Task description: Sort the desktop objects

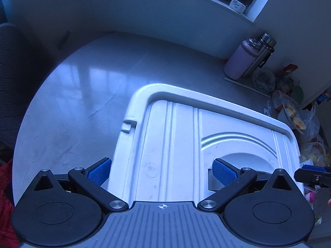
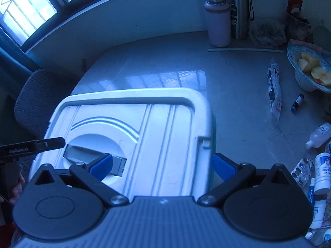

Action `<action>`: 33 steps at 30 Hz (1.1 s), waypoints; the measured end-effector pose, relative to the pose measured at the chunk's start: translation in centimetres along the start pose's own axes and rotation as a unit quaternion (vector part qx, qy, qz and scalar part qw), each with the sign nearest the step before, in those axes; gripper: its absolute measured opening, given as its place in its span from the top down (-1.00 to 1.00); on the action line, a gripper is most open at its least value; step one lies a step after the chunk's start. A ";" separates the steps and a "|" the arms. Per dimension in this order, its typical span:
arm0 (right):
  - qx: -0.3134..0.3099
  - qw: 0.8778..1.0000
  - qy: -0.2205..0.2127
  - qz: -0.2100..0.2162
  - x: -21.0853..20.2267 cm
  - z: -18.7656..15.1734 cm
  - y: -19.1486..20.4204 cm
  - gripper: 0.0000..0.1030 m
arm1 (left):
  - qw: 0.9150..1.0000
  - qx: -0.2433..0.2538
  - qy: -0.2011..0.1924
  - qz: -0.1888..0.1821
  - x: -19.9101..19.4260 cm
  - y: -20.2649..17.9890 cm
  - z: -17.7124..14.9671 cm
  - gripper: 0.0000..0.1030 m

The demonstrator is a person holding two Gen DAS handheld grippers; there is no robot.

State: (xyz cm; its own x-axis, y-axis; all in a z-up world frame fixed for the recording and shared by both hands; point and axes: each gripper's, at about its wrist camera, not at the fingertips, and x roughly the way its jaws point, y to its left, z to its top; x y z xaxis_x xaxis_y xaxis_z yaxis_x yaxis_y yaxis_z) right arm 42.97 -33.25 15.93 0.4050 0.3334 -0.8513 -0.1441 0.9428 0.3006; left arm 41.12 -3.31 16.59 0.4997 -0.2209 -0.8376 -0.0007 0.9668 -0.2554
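Observation:
A white lidded storage box (image 1: 182,136) (image 2: 161,128) sits on the grey table, its lid closed, with a grey folding handle (image 2: 95,159) in a round recess. My left gripper (image 1: 161,170) hovers open over the lid's left half, nothing between its blue pads. My right gripper (image 2: 163,165) is open above the lid's right edge, its left pad near the handle. The left gripper's black finger (image 2: 49,143) pokes in at the right wrist view's left. Small desktop items lie to the right: a dropper bottle (image 2: 317,135), white pill bottles (image 2: 322,171), a blister pack (image 2: 302,171), a dark blue tube (image 2: 297,102).
A lilac bottle (image 2: 218,20) and a steel flask (image 2: 240,10) stand at the table's back by the wall. A bowl of apple slices (image 2: 312,68) and a crumpled wrapper (image 2: 274,91) sit at right. A grey chair (image 2: 35,101) stands off the left edge.

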 end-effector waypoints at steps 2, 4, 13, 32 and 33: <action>0.006 1.000 -0.001 0.006 -0.1 -0.1 -0.1 -1.00 | 1.000 0.001 0.000 -0.001 0.0 -0.1 -0.1 -1.00; 0.014 1.000 0.000 0.015 -0.2 -0.3 -0.3 -1.00 | 1.000 0.004 -0.002 -0.001 -0.3 -0.1 -0.2 -1.00; 0.012 1.000 -0.005 0.001 -0.5 -0.3 -0.1 -1.00 | 0.999 0.016 -0.026 0.015 -1.8 -0.4 -0.1 -1.00; -0.004 1.000 -0.016 -0.006 -2.6 -0.9 0.3 -1.00 | 0.998 0.044 -0.015 -0.048 -3.9 -2.3 -1.3 -1.00; 0.001 1.000 -0.014 -0.012 -2.5 -1.1 0.1 -1.00 | 0.998 0.042 -0.012 -0.045 -3.8 -2.3 -1.6 -1.00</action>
